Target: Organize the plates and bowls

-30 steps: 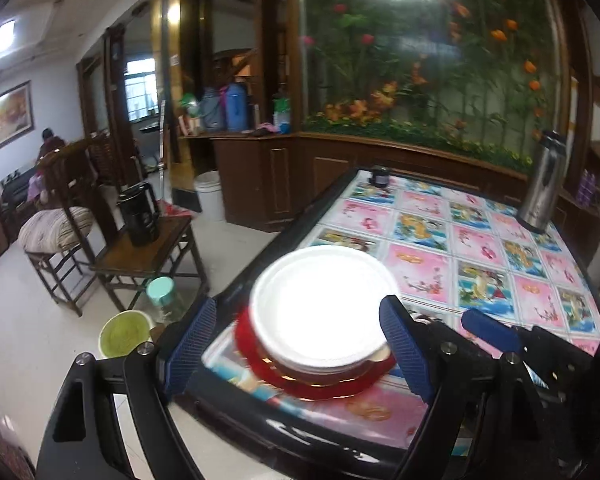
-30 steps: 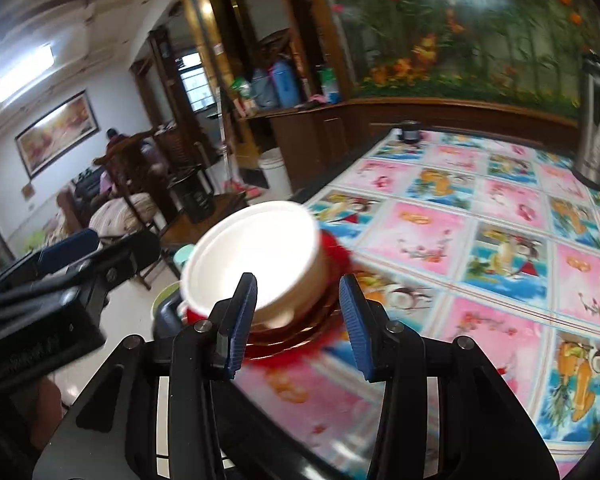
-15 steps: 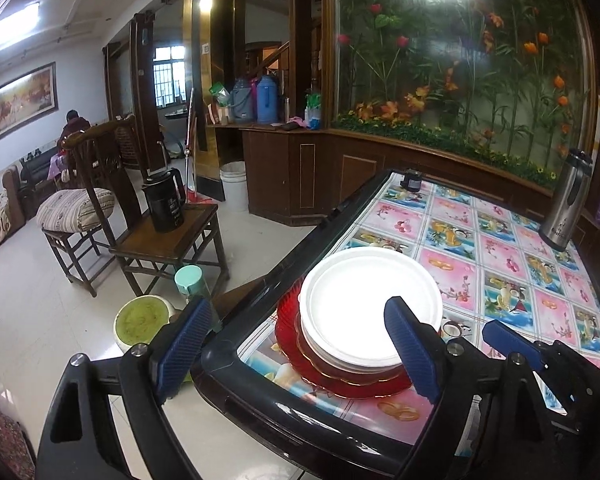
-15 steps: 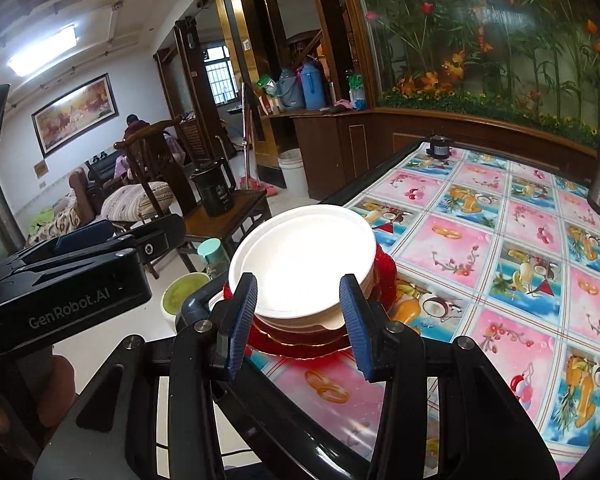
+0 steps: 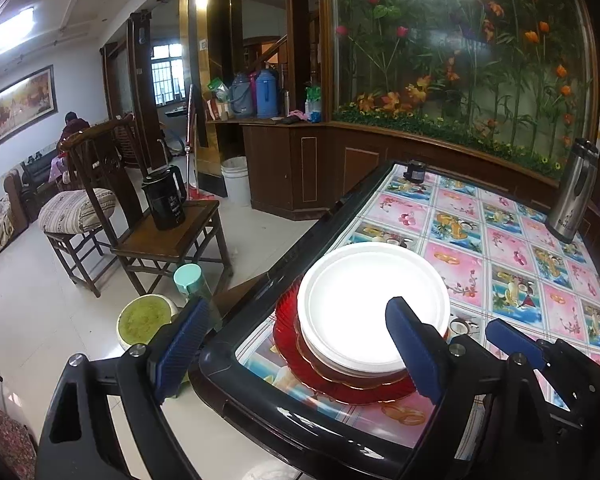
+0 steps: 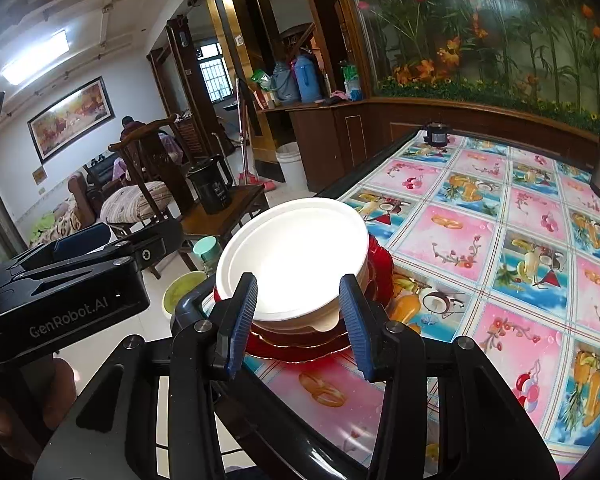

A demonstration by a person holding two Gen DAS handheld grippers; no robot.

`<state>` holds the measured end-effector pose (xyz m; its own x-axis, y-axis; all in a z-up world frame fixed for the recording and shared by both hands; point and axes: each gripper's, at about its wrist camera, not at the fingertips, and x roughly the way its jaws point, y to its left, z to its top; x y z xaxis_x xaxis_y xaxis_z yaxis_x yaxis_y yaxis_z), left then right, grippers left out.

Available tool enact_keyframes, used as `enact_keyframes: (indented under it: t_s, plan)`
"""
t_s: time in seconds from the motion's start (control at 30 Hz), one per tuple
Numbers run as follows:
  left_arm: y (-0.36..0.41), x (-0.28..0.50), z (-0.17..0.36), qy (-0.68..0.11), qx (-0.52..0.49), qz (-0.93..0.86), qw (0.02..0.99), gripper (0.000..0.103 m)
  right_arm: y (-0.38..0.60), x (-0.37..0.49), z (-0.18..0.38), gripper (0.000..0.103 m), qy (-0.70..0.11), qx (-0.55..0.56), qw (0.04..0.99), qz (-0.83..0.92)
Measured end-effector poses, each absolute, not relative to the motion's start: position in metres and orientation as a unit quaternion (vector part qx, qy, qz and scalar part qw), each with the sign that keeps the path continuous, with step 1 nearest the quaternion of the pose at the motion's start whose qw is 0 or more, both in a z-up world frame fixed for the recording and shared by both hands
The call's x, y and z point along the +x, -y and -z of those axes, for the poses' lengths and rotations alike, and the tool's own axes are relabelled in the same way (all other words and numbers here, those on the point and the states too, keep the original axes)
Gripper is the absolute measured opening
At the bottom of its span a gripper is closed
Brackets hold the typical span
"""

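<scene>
Both grippers, left gripper (image 5: 300,344) and right gripper (image 6: 298,322), have black frames, 2 ribbed blue pads each and silver screw heads; the left body carries white "GenRobot.AI" lettering.

Bright indoor light comes from a ceiling lamp (image 6: 36,58) and a window (image 5: 167,80); glare blows out the white plate (image 5: 374,308); both views are sharp, with fisheye bending and dark corners
</scene>
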<state>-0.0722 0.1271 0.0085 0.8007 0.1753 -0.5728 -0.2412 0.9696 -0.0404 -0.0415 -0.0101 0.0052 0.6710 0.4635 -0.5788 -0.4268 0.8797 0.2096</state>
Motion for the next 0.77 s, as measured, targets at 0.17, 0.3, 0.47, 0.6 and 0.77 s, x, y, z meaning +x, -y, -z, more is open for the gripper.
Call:
enact_keyframes:
  t_s: [0.17, 0.3, 0.47, 0.6, 0.77]
  plan:
    - [-0.129, -0.069, -0.009, -0.298, -0.056, -0.108, 0.947, 0.090, 0.010, -0.038, -0.001, 0.043, -0.331, 0.029, 0.911, -0.243]
    - [-0.130, -0.066, -0.008, -0.300, -0.054, -0.103, 0.947, 0.090, 0.008, -0.037, 0.001, 0.043, -0.335, 0.029, 0.910, -0.244]
    - [-0.130, -0.062, -0.008, -0.300, -0.054, -0.099, 0.947, 0.090, 0.006, -0.036, 0.001, 0.043, -0.335, 0.029, 0.909, -0.244]
    - [-0.131, -0.060, -0.006, -0.304, -0.054, -0.100, 0.946, 0.090, 0.006, -0.035, 0.002, 0.043, -0.337, 0.033, 0.909, -0.244]
    - [-0.131, -0.058, -0.005, -0.304, -0.049, -0.104, 0.946, 0.090, 0.005, -0.034, 0.002, 0.043, -0.336, 0.037, 0.910, -0.241]
